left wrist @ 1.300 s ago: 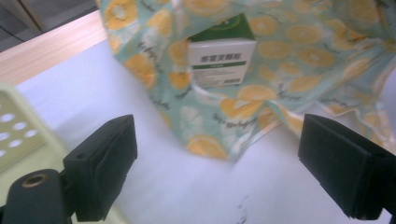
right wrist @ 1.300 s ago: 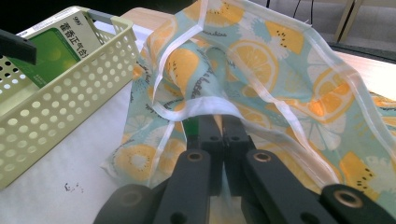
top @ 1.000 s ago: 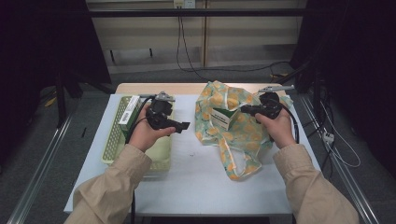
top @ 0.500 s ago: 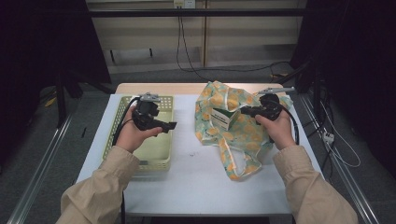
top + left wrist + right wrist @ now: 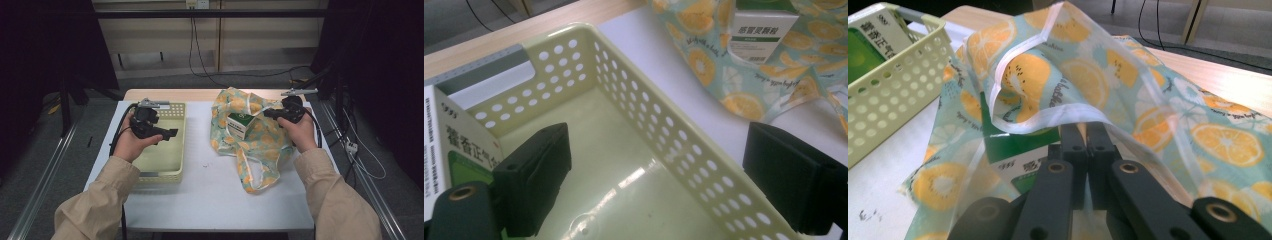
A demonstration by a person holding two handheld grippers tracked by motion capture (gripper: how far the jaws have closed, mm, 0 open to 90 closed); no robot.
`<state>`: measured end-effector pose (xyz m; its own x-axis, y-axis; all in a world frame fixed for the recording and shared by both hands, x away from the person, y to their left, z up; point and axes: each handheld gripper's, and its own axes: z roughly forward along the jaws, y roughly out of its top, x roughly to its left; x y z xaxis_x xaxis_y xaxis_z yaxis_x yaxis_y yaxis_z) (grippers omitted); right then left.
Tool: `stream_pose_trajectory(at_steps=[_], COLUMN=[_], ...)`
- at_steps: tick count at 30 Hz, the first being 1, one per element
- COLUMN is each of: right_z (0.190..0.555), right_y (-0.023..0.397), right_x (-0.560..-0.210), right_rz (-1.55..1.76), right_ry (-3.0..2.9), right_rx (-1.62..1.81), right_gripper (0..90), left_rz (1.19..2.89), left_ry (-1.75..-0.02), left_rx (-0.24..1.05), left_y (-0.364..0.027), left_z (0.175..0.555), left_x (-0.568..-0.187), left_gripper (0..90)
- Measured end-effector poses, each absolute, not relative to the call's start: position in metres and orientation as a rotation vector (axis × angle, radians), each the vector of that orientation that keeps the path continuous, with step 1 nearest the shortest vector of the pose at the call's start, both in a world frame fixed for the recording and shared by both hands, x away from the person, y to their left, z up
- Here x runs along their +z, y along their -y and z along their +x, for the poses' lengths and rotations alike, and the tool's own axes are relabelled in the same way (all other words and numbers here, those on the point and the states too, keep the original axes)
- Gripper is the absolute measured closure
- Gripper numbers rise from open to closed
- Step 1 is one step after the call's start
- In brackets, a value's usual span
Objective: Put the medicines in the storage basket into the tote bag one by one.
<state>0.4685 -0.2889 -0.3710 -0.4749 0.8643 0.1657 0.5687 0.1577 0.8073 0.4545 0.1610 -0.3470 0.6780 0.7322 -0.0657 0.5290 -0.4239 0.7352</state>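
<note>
One green-and-white carton (image 5: 446,145) sits in your pale-green perforated plastic basket (image 5: 167,165). Your left gripper (image 5: 659,190), fingers spread, holds nothing. Your right gripper (image 5: 1087,145) pinches the orange-print fabric bag (image 5: 260,145); its white-and-green box (image 5: 239,125) remains.

1. This place looks like a lab or a test room for recording, not a home.
2. A small white table (image 5: 210,195) stands alone on a grey floor (image 5: 30,165), with dark curtains (image 5: 45,45) at both sides.
3. Black cables (image 5: 200,55) hang from a wall socket (image 5: 197,4) and run over the floor.
4. Metal rails (image 5: 45,175) lie on the floor beside the table.
5. A white power strip (image 5: 351,147) lies on the floor at the right.
</note>
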Motion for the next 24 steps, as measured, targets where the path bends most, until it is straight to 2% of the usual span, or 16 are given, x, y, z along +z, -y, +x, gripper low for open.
stream_pose_trajectory(at_steps=[4, 6, 8, 11, 15, 19, 24], right_z=[0.477, 0.479, 0.479, 0.48, 0.479, 0.48, 0.483], right_y=[0.289, 0.287, 0.285, 0.283, 0.282, 0.283, 0.288], right_x=[-0.378, -0.382, -0.384, -0.387, -0.395, -0.41, -0.427], right_rz=[1.389, 1.394, 1.4, 1.397, 1.362, 1.332, 1.349], right_ry=[-2.104, -2.103, -2.112, -2.122, -2.169, -2.212, -2.206], right_rx=[1.237, 1.232, 1.218, 1.175, 1.114, 0.968, 0.886], right_gripper=[85.7, 72.8, 64.3, 40.5, 27.7, 24.5, 27.7], left_rz=[2.137, 2.132, 2.131, 2.124, 2.125, 2.117, 2.126], left_ry=[-0.971, -0.98, -0.987, -0.988, -0.989, -0.998, -1.003], left_rx=[0.346, 0.336, 0.346, 0.344, 0.347, 0.345, 0.34], left_y=[-0.167, -0.168, -0.17, -0.172, -0.174, -0.174, -0.176], left_z=[0.455, 0.455, 0.456, 0.456, 0.456, 0.456, 0.457], left_x=[-0.35, -0.351, -0.352, -0.352, -0.352, -0.353, -0.354], left_gripper=[11.9, 11.9, 11.9, 11.9, 11.9, 11.9, 11.9])
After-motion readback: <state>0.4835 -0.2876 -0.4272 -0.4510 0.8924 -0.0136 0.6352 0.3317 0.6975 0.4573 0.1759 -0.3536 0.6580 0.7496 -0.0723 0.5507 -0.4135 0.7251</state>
